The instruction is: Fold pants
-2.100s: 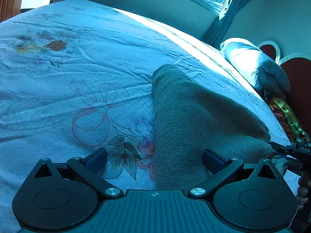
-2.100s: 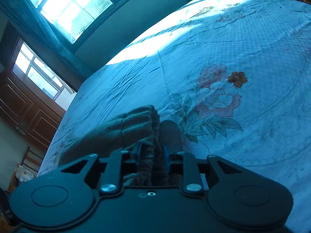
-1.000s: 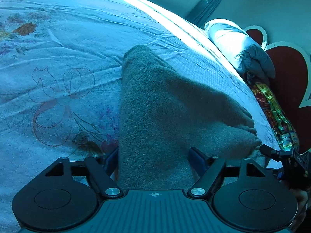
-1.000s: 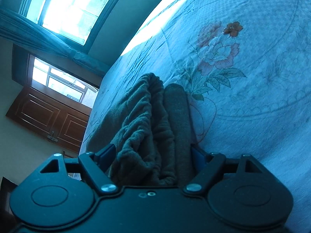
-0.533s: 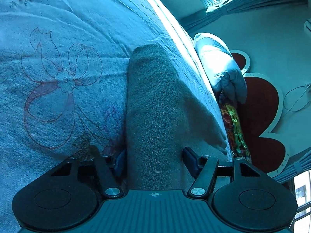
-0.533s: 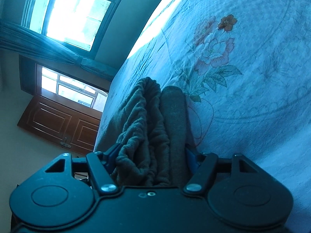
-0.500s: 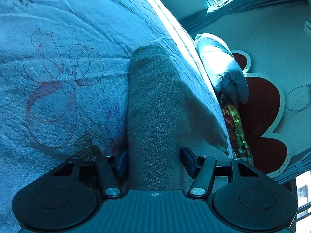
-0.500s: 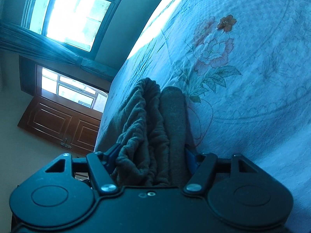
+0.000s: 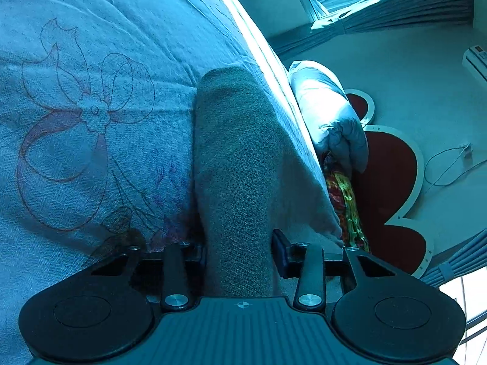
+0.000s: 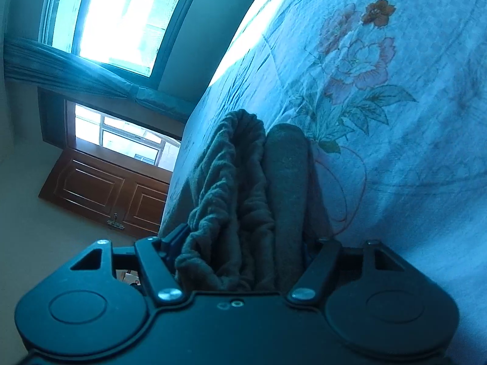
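Observation:
The pants (image 9: 240,158) are grey-brown knit cloth, folded into a long thick bundle on the floral bedsheet (image 9: 91,91). My left gripper (image 9: 240,254) is shut on one end of the bundle, its fingers pressing both sides. My right gripper (image 10: 243,252) is shut on the other end, where the gathered waistband (image 10: 225,188) and a smooth folded layer (image 10: 286,182) bunch together. Both views are tilted, and the bundle looks raised off the sheet near the grippers.
A pale pillow (image 9: 328,112) and a bright patterned cloth (image 9: 344,200) lie at the bed's head by a red headboard (image 9: 389,182). Windows with curtains (image 10: 121,15) and a wooden cabinet (image 10: 103,194) stand beyond the bed's far edge.
Both grippers have closed from wide open onto the ends of the folded pants. Both views have tilted as the bundle is gripped and lifted.

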